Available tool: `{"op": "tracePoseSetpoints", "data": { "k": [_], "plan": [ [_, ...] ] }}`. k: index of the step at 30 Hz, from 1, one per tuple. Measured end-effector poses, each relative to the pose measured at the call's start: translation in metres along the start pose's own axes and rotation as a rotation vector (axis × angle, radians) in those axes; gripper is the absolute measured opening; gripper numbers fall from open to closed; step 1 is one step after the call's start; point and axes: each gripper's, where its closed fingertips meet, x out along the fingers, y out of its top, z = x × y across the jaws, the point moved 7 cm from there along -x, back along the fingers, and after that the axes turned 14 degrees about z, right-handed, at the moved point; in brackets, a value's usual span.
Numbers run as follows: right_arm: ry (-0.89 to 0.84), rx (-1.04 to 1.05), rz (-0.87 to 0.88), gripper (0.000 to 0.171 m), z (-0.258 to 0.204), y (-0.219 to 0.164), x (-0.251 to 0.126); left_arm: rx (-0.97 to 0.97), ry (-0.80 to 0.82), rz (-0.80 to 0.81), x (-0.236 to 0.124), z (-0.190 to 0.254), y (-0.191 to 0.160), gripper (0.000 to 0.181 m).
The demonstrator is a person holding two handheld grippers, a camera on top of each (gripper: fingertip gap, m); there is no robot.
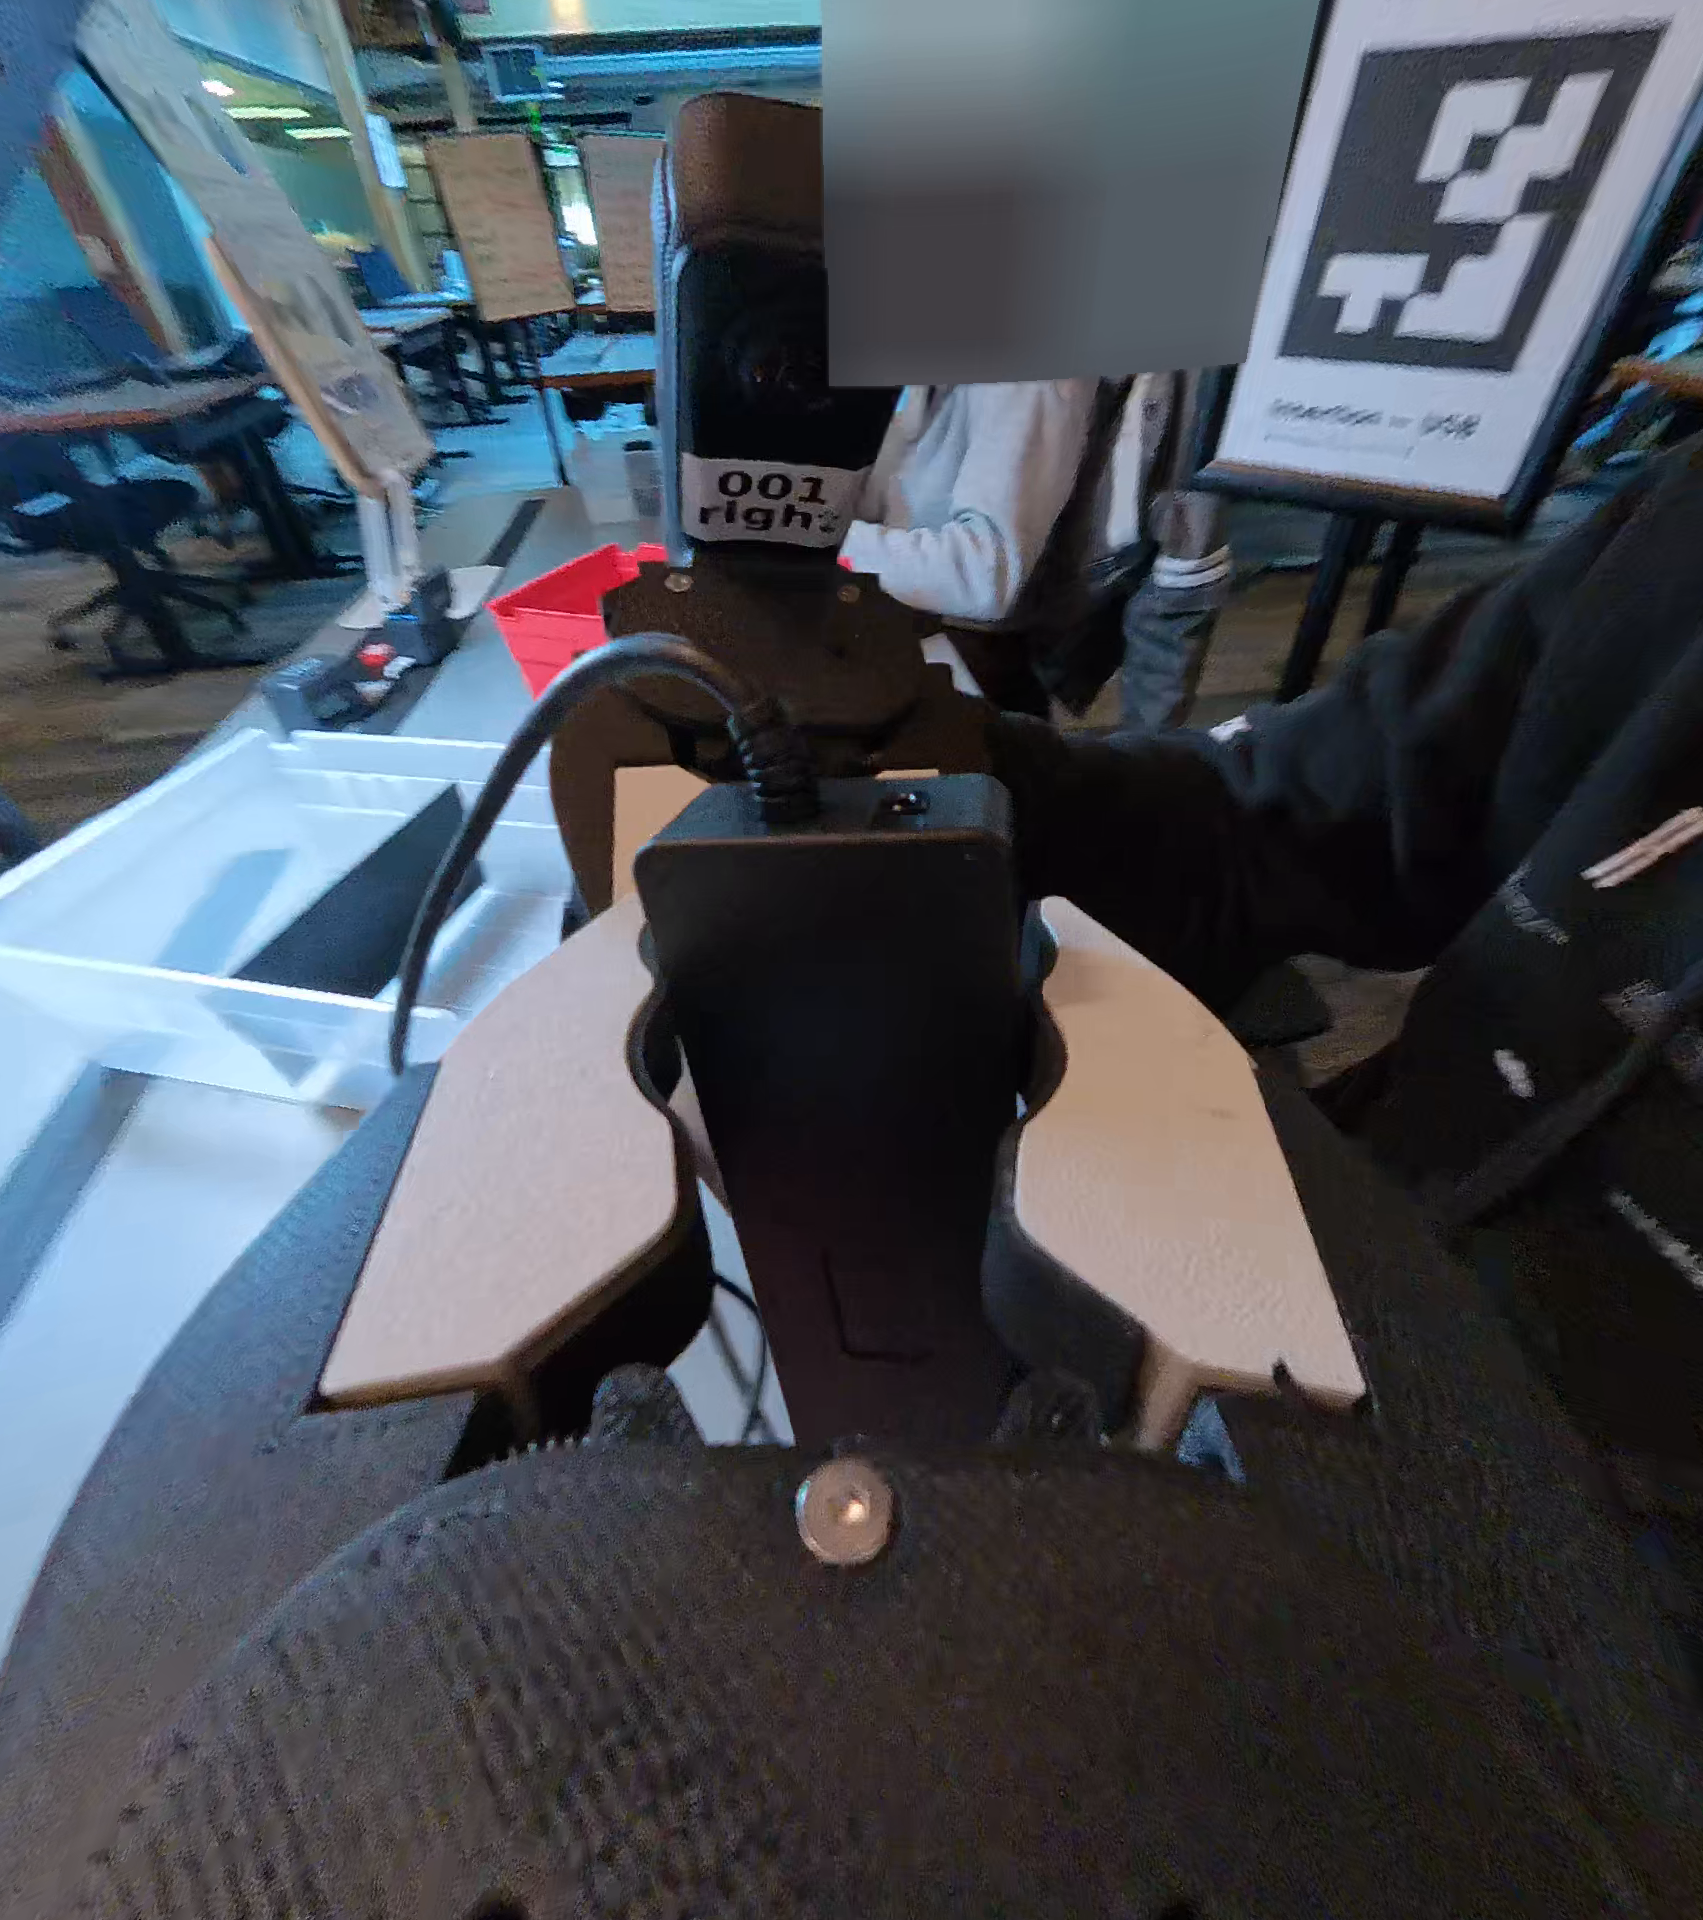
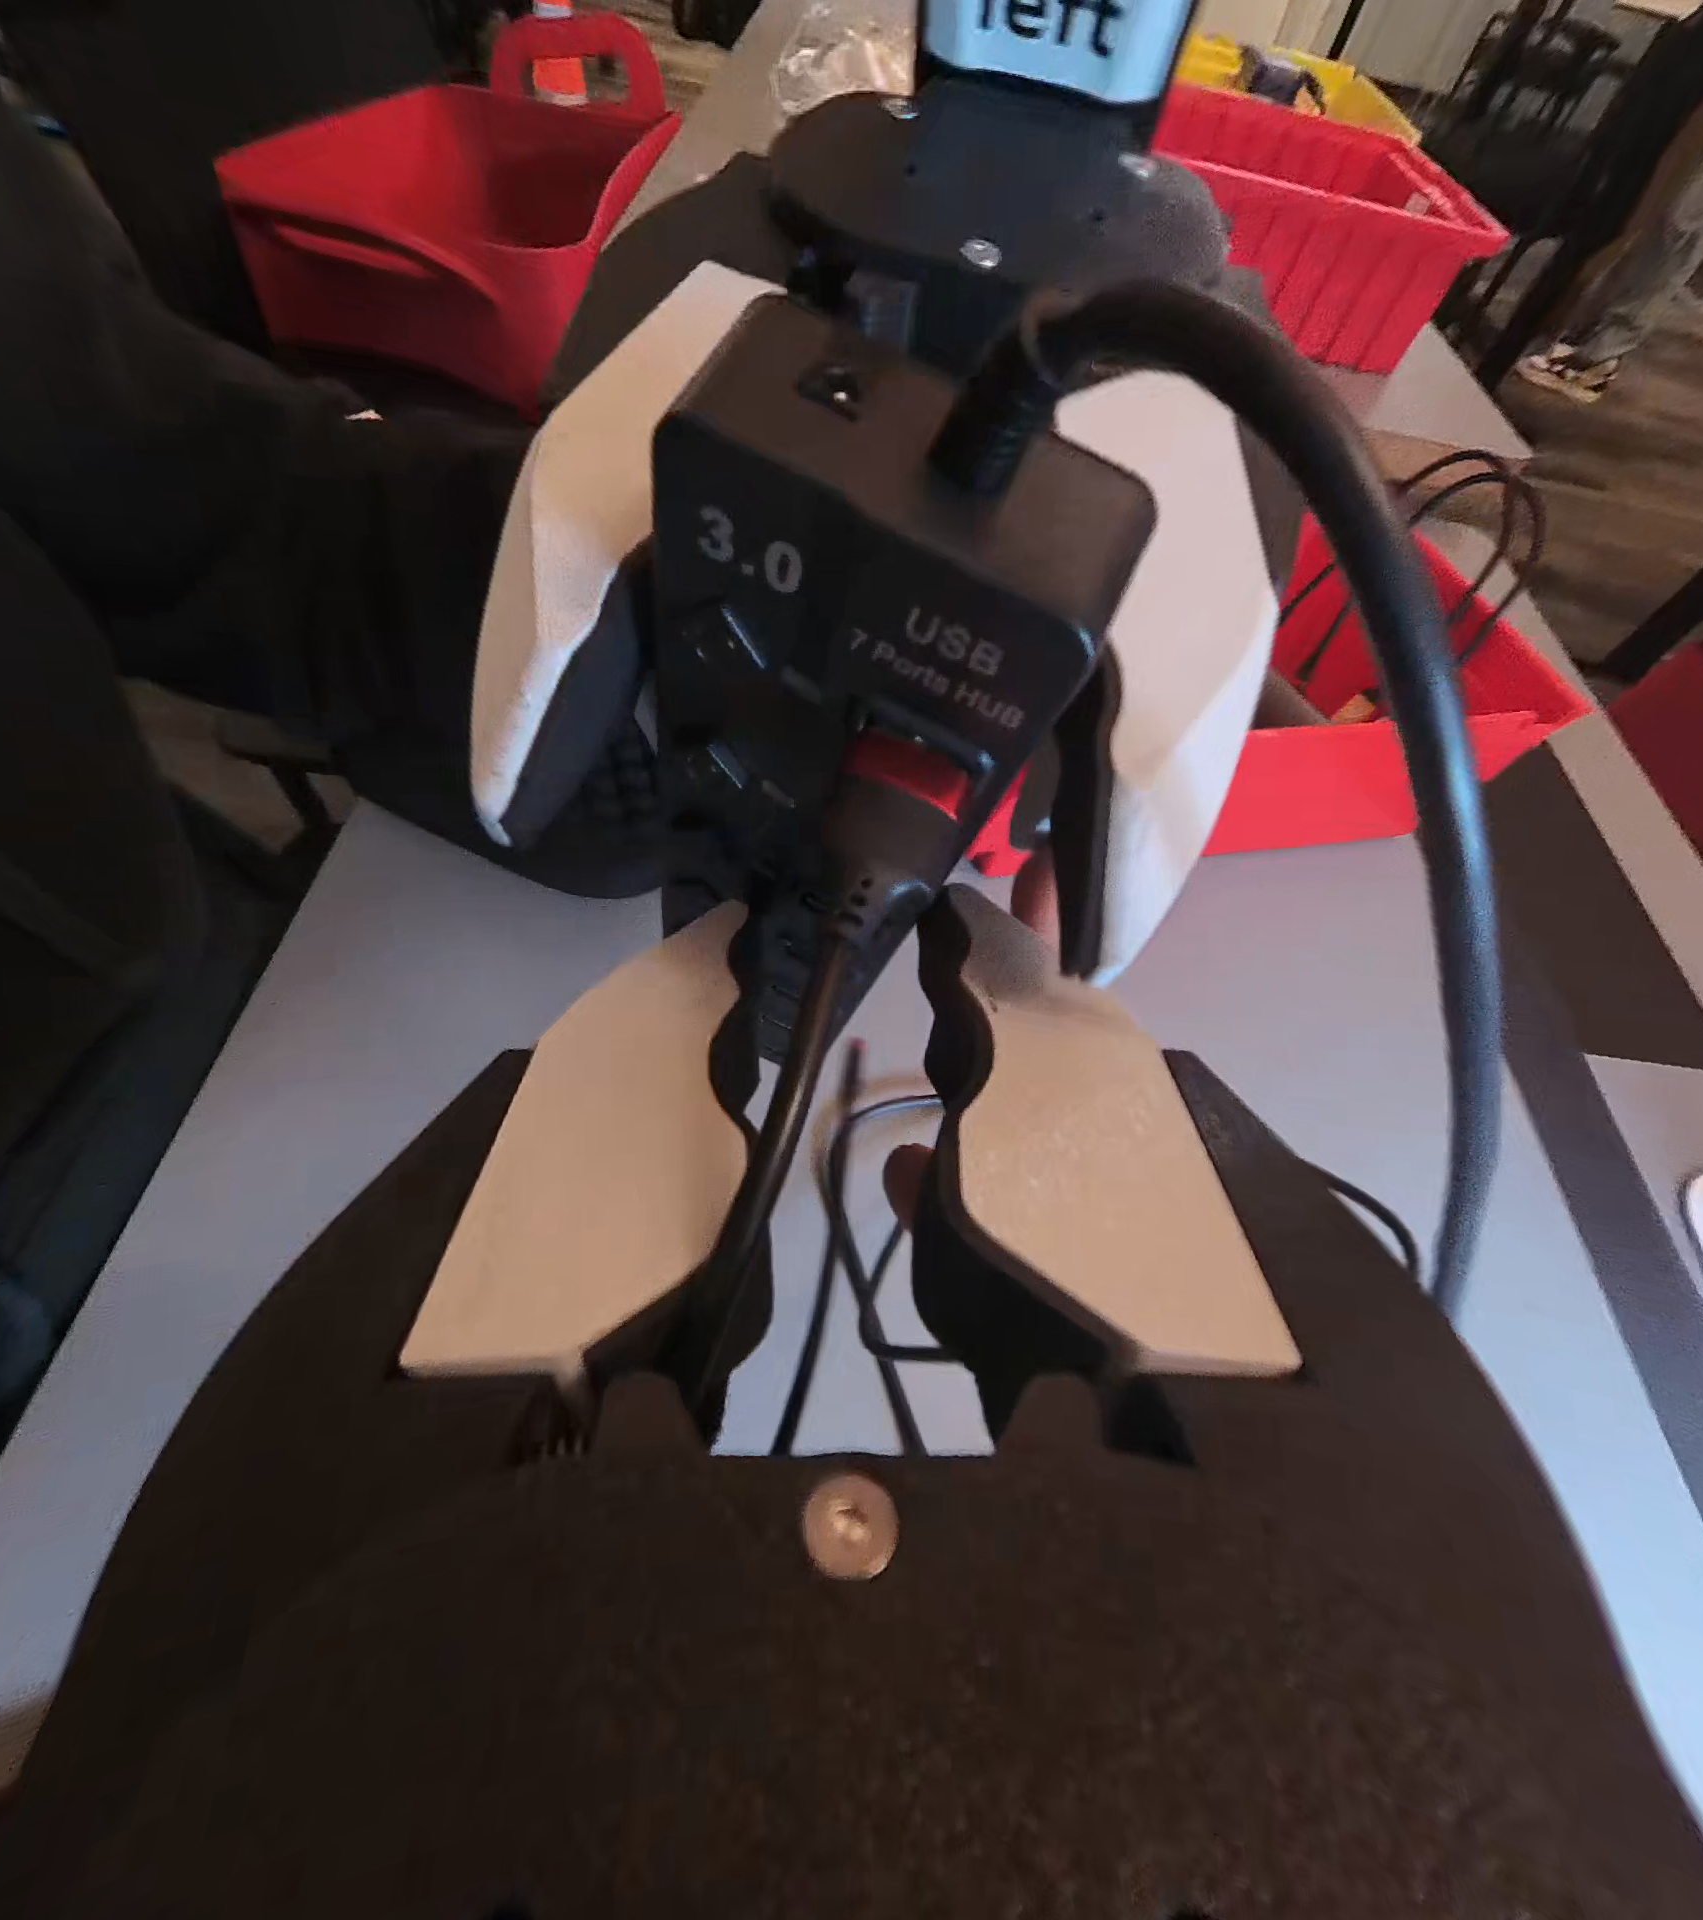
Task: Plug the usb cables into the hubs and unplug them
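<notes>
A black USB hub [image 1: 831,1049] stands upright between the pads of my left gripper [image 1: 839,987], which is shut on it. The hub's own thick black cable [image 1: 473,842] arcs out of its top end. In the right wrist view the hub [image 2: 930,582] shows its port face, held by the left gripper's pale fingers [image 2: 556,644]. A black USB plug [image 2: 878,852] with a red tongue sits in a lower port. My right gripper [image 2: 842,935] is shut on that plug, its thin cable [image 2: 764,1174] running back between the fingers. The right gripper's body [image 1: 774,623] shows behind the hub.
A white tray [image 1: 99,935] lies on the white table [image 2: 359,1039] at left. Red bins [image 2: 431,218] [image 2: 1335,218] [image 2: 1366,769] stand at the far side. Loose thin cables [image 2: 878,1309] lie under my right gripper. A person's black sleeve [image 1: 1501,831] and a framed marker sign [image 1: 1449,260] are at right. The left gripper's tips are roughly 5 centimetres from the right gripper's.
</notes>
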Motion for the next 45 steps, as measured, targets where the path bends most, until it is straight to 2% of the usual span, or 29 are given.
{"op": "tracePoseSetpoints", "data": {
  "k": [3, 6, 9, 14, 16, 18, 20, 22, 26, 29, 38, 39, 41, 43, 45],
  "plan": [
    [-0.108, -0.028, 0.001, 0.029, 0.011, 0.003, -0.012, 0.075, 0.090, -0.014, -0.004, -0.006, 0.004, 0.061],
    [-0.224, -0.068, -0.026, 0.053, 0.020, 0.009, -0.036, 0.043, 0.085, -0.003, -0.010, -0.009, 0.003, 0.061],
    [-0.233, -0.064, 0.043, 0.050, 0.015, 0.026, -0.052, 0.054, 0.053, 0.021, -0.009, -0.010, -0.002, 0.061],
    [-0.213, -0.054, 0.100, 0.041, 0.002, 0.048, -0.062, 0.032, 0.090, 0.005, -0.008, -0.019, -0.011, 0.060],
    [-0.234, -0.031, 0.064, 0.037, 0.003, 0.046, -0.074, 0.004, 0.107, 0.043, -0.013, -0.022, -0.007, 0.060],
    [-0.323, -0.050, -0.016, 0.042, 0.011, 0.037, -0.088, -0.034, 0.109, 0.092, -0.018, -0.025, -0.002, 0.060],
    [-0.337, -0.027, 0.031, 0.040, 0.013, 0.040, -0.095, 0.000, 0.145, 0.075, -0.022, -0.027, -0.002, 0.059],
    [-0.319, -0.020, 0.056, 0.033, 0.011, 0.044, -0.088, 0.052, 0.151, 0.046, -0.020, -0.025, -0.003, 0.059],
    [-0.307, -0.019, -0.055, 0.028, 0.014, 0.028, -0.049, 0.106, 0.144, -0.003, -0.008, -0.018, -0.007, 0.059],
    [-0.248, 0.034, -0.042, 0.020, 0.014, 0.020, -0.027, 0.173, 0.164, -0.080, 0.000, -0.015, -0.013, 0.059],
    [-0.285, 0.016, -0.054, 0.016, 0.017, 0.018, -0.022, 0.320, 0.261, -0.199, 0.000, -0.013, -0.007, 0.059],
    [-0.301, 0.022, -0.085, 0.016, 0.020, 0.013, -0.026, 0.341, 0.318, -0.195, -0.005, -0.017, -0.003, 0.058],
    [-0.329, 0.039, -0.115, 0.016, 0.030, 0.001, -0.041, 0.324, 0.397, -0.086, -0.030, -0.023, 0.020, 0.058],
    [-0.286, 0.087, -0.048, 0.016, 0.031, 0.003, -0.060, 0.296, 0.407, -0.029, -0.058, -0.021, 0.039, 0.058],
    [-0.290, 0.028, 0.043, 0.016, 0.028, 0.021, -0.080, 0.323, 0.446, 0.011, -0.079, -0.018, 0.052, 0.058]
  ]
}}
